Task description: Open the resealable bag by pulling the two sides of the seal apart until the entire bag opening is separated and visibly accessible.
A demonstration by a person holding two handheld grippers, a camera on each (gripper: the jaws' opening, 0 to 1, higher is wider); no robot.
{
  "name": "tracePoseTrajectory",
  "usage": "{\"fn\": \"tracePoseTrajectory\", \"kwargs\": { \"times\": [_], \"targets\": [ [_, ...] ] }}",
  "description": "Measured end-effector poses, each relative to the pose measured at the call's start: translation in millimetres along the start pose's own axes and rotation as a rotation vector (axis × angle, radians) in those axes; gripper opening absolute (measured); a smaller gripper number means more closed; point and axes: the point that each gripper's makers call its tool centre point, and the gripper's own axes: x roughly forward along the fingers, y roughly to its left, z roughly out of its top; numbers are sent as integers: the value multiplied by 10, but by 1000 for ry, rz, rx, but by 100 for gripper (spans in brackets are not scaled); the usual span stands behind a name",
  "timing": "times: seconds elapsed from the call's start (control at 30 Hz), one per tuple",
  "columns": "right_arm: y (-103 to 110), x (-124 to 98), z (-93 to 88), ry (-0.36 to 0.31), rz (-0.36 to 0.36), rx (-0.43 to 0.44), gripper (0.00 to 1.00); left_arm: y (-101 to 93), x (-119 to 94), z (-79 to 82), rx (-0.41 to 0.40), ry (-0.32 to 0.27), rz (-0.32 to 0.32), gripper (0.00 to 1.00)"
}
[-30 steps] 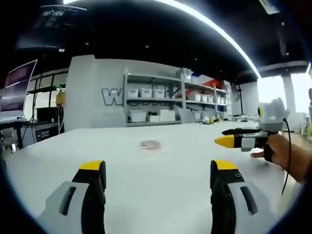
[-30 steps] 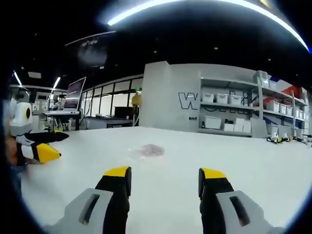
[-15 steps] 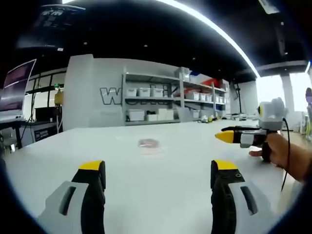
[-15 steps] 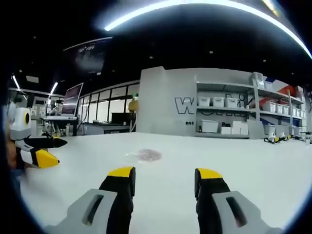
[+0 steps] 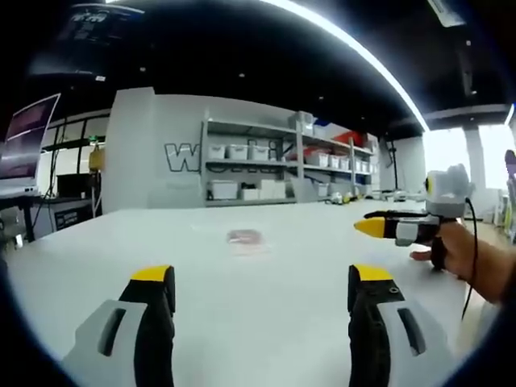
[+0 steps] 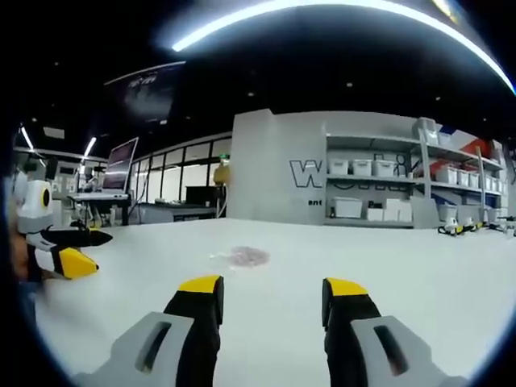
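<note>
A small clear resealable bag [image 5: 244, 238] with pinkish contents lies flat on the white table [image 5: 266, 322], well ahead of both grippers; in the right gripper view the bag [image 6: 245, 257] sits a little left of centre. My left gripper [image 5: 262, 282] hovers low over the table, open, nothing between its yellow-tipped jaws. My right gripper [image 6: 270, 289] is open too and empty. The right gripper [image 5: 379, 228], held by a hand, enters the left gripper view from the right. The left gripper [image 6: 68, 251] appears at the left edge of the right gripper view.
Shelving with white storage bins [image 5: 266, 171] stands beyond the far table edge against a grey wall. A monitor [image 5: 28, 141] and desks are at the far left. The hand [image 5: 472, 254] holding the right gripper trails a cable.
The left gripper view has drifted slightly; the bag sits marginally higher and further left in it. The right gripper's jaws stand a little closer together than one second ago.
</note>
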Motion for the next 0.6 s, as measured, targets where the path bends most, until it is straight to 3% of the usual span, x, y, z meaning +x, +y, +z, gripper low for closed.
{"fn": "tracePoseTrajectory", "kwargs": {
  "times": [0.6],
  "targets": [
    [48,29,-3,1,21,-12,43,4,-4,-19,-10,12,-2,84]
  ]
}}
